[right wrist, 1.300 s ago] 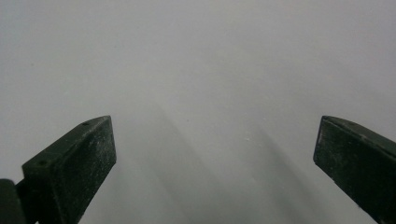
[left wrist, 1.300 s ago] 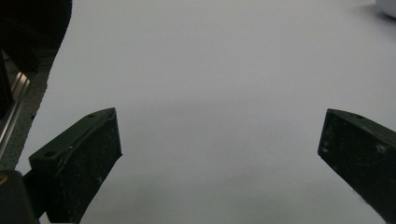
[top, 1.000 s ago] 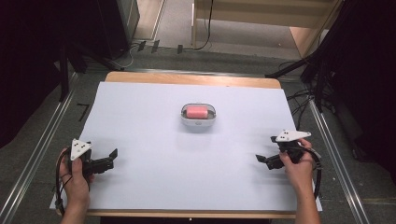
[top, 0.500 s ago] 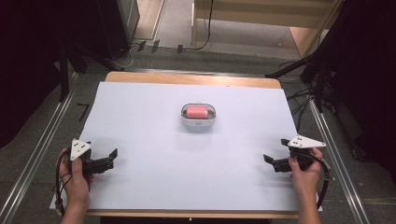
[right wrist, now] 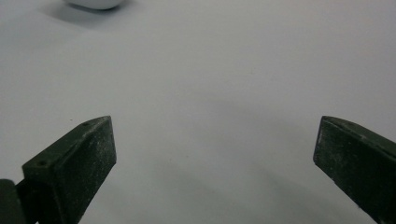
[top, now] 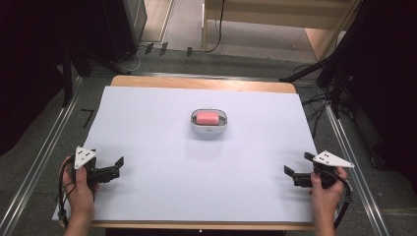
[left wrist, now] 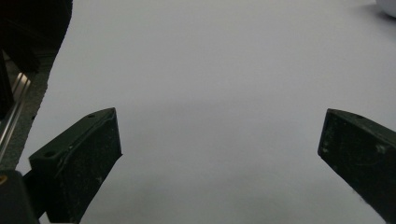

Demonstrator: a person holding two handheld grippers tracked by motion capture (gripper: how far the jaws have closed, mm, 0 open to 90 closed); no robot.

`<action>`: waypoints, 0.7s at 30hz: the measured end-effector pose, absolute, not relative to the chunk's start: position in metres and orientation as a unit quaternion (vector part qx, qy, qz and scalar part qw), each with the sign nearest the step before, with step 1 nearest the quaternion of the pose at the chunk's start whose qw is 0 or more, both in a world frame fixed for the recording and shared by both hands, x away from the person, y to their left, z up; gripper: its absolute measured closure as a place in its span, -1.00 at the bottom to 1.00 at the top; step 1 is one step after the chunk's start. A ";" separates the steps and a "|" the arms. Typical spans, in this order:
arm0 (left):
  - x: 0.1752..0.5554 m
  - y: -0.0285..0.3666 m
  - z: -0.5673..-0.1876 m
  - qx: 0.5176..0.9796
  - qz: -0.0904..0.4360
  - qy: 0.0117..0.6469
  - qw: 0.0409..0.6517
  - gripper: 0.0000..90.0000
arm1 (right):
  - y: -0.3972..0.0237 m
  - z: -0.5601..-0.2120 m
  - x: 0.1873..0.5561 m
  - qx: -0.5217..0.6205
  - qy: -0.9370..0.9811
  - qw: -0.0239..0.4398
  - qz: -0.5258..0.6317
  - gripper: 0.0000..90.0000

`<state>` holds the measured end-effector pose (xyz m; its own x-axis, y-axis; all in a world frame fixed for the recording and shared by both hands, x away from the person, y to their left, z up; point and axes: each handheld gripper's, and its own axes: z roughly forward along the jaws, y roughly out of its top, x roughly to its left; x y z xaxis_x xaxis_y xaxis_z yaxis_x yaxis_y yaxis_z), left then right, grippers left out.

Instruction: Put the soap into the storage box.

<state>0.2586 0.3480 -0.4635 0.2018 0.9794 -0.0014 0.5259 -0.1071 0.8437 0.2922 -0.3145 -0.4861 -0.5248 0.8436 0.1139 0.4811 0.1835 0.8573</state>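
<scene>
The lidded dish [top: 209,122], perhaps holding pink soap, is set well ahead, midway between the left gripper [top: 116,167] and right gripper [top: 291,176], both held wide open and empty.

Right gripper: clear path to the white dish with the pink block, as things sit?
Probably yes. The right gripper is open at the table's near right; only bare white sheet lies between it and the white dish holding the pink block.
</scene>
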 end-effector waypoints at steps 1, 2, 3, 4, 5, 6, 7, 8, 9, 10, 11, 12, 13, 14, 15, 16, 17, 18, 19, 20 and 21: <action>0.259 0.348 -0.463 0.679 0.304 0.554 0.374 -1.00 | -0.315 -0.486 0.291 0.446 0.742 0.198 0.459 -1.00; 0.259 0.348 -0.463 0.679 0.304 0.554 0.373 -1.00 | -0.315 -0.486 0.290 0.449 0.741 0.199 0.457 -1.00; 0.259 0.348 -0.463 0.679 0.304 0.554 0.373 -1.00 | -0.316 -0.487 0.288 0.450 0.741 0.203 0.455 -1.00; 0.259 0.348 -0.463 0.679 0.304 0.554 0.373 -1.00 | -0.317 -0.486 0.285 0.452 0.738 0.203 0.458 -1.00; 0.259 0.348 -0.463 0.680 0.304 0.554 0.373 -1.00 | -0.317 -0.486 0.284 0.455 0.737 0.203 0.457 -1.00; 0.259 0.348 -0.463 0.680 0.304 0.554 0.373 -1.00 | -0.317 -0.486 0.284 0.455 0.737 0.203 0.457 -1.00; 0.259 0.348 -0.463 0.680 0.304 0.554 0.373 -1.00 | -0.318 -0.486 0.282 0.458 0.735 0.205 0.455 -1.00; 0.259 0.348 -0.463 0.680 0.304 0.554 0.373 -1.00 | -0.319 -0.486 0.280 0.459 0.735 0.207 0.455 -1.00; 0.259 0.348 -0.463 0.680 0.304 0.553 0.373 -1.00 | -0.321 -0.487 0.277 0.462 0.733 0.209 0.454 -1.00; 0.259 0.348 -0.463 0.680 0.304 0.553 0.373 -1.00 | -0.321 -0.487 0.277 0.462 0.733 0.209 0.454 -1.00; 0.258 0.348 -0.463 0.680 0.305 0.553 0.373 -1.00 | -0.324 -0.487 0.273 0.466 0.726 0.212 0.458 -1.00; 0.258 0.348 -0.463 0.680 0.305 0.553 0.372 -1.00 | -0.326 -0.487 0.272 0.468 0.722 0.213 0.463 -1.00; 0.258 0.348 -0.463 0.680 0.305 0.553 0.372 -1.00 | -0.326 -0.487 0.272 0.468 0.722 0.213 0.463 -1.00; 0.258 0.348 -0.464 0.680 0.306 0.552 0.373 -1.00 | -0.328 -0.487 0.271 0.471 0.717 0.213 0.468 -1.00; 0.258 0.348 -0.464 0.680 0.306 0.552 0.373 -1.00 | -0.329 -0.487 0.270 0.473 0.710 0.216 0.475 -1.00; 0.259 0.348 -0.464 0.680 0.306 0.553 0.372 -1.00 | -0.330 -0.487 0.270 0.475 0.706 0.215 0.479 -1.00; 0.259 0.348 -0.464 0.681 0.306 0.553 0.371 -1.00 | -0.331 -0.487 0.269 0.476 0.702 0.218 0.482 -1.00; 0.259 0.348 -0.464 0.681 0.306 0.553 0.370 -1.00 | -0.331 -0.487 0.269 0.478 0.700 0.220 0.482 -1.00; 0.259 0.347 -0.464 0.681 0.306 0.553 0.370 -1.00 | -0.331 -0.487 0.268 0.480 0.698 0.222 0.483 -1.00; 0.259 0.347 -0.464 0.682 0.305 0.552 0.370 -1.00 | -0.331 -0.487 0.268 0.480 0.697 0.223 0.483 -1.00; 0.259 0.347 -0.464 0.682 0.305 0.552 0.370 -1.00 | -0.331 -0.487 0.268 0.480 0.697 0.223 0.483 -1.00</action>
